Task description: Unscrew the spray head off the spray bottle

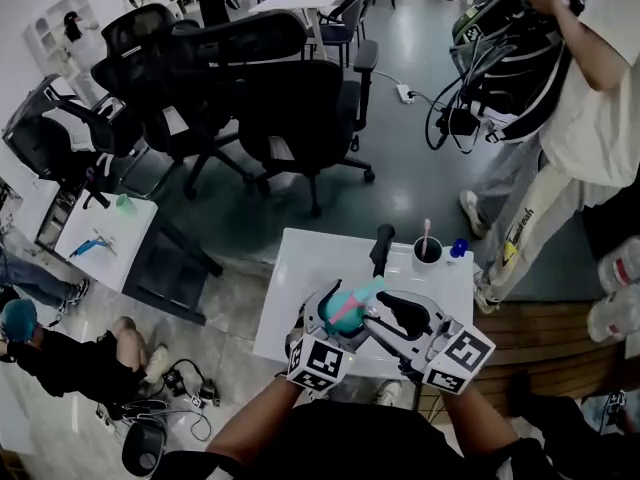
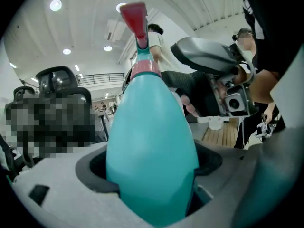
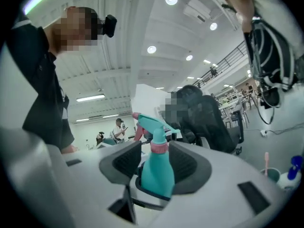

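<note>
A teal spray bottle with a pink collar is held above the white table between both grippers. My left gripper is shut on the bottle's body, which fills the space between its jaws. The pink collar and red trigger rise beyond it. In the right gripper view the teal spray head and collar stand between the black pads. My right gripper is open, with a gap showing on each side of the collar. It also shows as a grey shape in the left gripper view.
On the table's far side stand a black cup with a pink stick, a small blue-capped bottle and a black object. Black office chairs crowd the floor beyond. A person stands at the right; another sits low left.
</note>
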`<state>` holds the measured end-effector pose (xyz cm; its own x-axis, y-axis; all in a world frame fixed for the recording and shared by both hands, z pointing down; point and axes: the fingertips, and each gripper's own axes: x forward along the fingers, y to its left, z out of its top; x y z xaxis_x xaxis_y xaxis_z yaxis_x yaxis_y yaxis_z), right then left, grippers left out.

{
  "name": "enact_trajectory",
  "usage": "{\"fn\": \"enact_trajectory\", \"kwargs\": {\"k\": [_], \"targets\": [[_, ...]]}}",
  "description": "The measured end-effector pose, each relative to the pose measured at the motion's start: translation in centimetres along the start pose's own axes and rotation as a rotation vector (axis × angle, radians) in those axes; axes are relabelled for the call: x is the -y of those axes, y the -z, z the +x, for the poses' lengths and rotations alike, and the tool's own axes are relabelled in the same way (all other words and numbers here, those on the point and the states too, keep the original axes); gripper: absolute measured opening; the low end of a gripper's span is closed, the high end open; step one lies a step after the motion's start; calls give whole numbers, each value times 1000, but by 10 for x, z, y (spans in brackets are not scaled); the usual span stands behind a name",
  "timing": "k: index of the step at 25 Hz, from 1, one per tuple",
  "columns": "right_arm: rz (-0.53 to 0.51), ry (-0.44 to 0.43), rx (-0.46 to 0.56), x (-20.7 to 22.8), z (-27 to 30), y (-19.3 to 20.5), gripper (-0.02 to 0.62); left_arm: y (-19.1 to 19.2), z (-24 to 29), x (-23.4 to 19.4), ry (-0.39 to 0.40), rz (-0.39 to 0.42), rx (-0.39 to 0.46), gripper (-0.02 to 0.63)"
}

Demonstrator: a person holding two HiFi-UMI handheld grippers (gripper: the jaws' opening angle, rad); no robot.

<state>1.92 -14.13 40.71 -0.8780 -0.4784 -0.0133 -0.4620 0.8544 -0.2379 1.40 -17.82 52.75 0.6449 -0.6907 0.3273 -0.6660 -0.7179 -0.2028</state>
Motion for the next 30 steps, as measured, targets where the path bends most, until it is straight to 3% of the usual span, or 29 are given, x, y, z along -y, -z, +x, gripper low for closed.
{"fn": "enact_trajectory", "kwargs": {"k": [3, 8, 13, 18, 26, 30], "targets": [[70, 98, -12, 8, 8, 6, 192, 6, 0, -5, -39, -16, -31, 446], [95, 199, -15, 11, 21, 12, 186, 7, 4, 0, -73, 16, -59, 446], [94, 205, -5, 11, 18, 9, 140, 3, 2, 6, -52, 19, -39, 446], [10, 90, -25, -1, 14, 4, 135, -5, -4, 18, 61, 38, 28, 446], [-157, -273, -50, -29, -7, -2, 135, -21, -17, 53, 290, 80, 135, 446], [-183, -386, -67, -44, -15, -6, 137, -29, -22, 63, 345, 119, 178, 446]]}}
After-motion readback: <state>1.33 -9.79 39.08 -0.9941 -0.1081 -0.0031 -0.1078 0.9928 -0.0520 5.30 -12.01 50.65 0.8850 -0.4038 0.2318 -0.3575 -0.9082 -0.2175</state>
